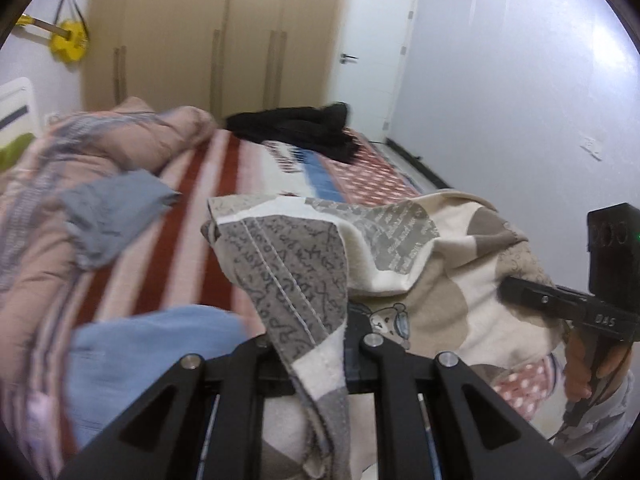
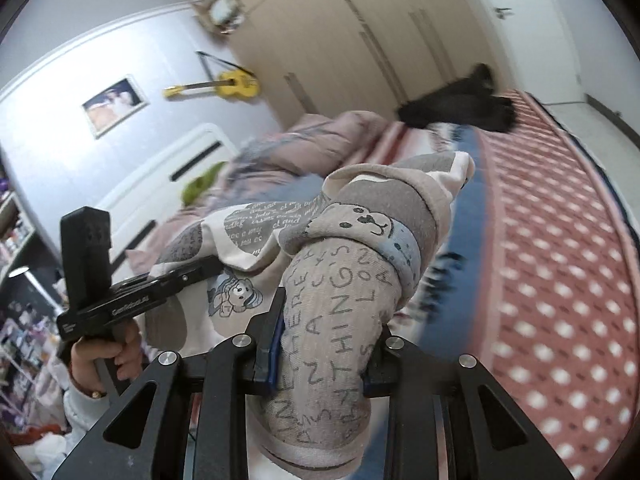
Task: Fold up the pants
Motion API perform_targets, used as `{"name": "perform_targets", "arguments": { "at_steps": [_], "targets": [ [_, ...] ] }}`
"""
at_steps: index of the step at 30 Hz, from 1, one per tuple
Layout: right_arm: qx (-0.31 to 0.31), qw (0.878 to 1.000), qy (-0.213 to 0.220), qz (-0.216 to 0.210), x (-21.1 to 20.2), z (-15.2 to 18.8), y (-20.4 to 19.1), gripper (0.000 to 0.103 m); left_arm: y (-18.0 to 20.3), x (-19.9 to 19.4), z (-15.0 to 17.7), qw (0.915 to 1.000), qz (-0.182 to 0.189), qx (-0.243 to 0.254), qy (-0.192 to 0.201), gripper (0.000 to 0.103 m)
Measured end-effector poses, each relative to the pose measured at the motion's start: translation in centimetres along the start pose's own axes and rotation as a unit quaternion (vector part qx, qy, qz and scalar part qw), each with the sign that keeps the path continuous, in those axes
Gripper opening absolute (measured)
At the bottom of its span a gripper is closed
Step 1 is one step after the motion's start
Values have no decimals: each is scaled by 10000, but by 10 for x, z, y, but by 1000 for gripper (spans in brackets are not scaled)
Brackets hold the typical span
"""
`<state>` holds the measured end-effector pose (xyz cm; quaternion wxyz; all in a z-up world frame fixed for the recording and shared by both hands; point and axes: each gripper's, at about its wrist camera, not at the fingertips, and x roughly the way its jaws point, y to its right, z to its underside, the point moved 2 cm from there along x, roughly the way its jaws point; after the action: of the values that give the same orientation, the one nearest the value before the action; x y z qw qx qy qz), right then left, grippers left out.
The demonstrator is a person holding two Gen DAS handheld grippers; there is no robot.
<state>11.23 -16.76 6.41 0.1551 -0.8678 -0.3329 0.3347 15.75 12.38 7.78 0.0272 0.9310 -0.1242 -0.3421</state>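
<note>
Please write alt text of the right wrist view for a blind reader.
The right tongs are shut on patterned grey-and-cream pants, held above a bed. At left, the left tongs grip the same pants. A yellow guitar hangs on the wall.

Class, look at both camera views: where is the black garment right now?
The black garment lies bunched at the far end of the bed, just before the wardrobe and beside the white door.

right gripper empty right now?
No: the right gripper is shut on a bunched fold of the patterned pants.
</note>
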Motion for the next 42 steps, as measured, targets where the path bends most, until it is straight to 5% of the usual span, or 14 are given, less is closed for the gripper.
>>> {"name": "perform_targets", "arguments": {
  "at_steps": [9,17,20,24,36,42],
  "targets": [
    [-324,9962,-493,-647,133,-13,-107,23,-155,-42,14,9953,-796,-534,-110,10],
    [-270,9912,-1177,-542,238,34,-123,23,-238,20,75,9875,-967,-981,-763,10],
    [-239,9890,-1417,-351,259,57,-114,23,-249,36,101,9850,-970,-1054,-966,12],
    [-333,9883,-1466,-252,264,73,-103,29,-253,43,114,9817,-1119,-1176,-999,30],
    [-788,9885,-1281,152,238,63,-113,48,-231,5,89,9764,-1870,-844,-676,68],
    [-1018,9902,-925,243,193,53,-113,50,-194,-25,72,9777,-2011,-525,-303,68]
  ]
}}
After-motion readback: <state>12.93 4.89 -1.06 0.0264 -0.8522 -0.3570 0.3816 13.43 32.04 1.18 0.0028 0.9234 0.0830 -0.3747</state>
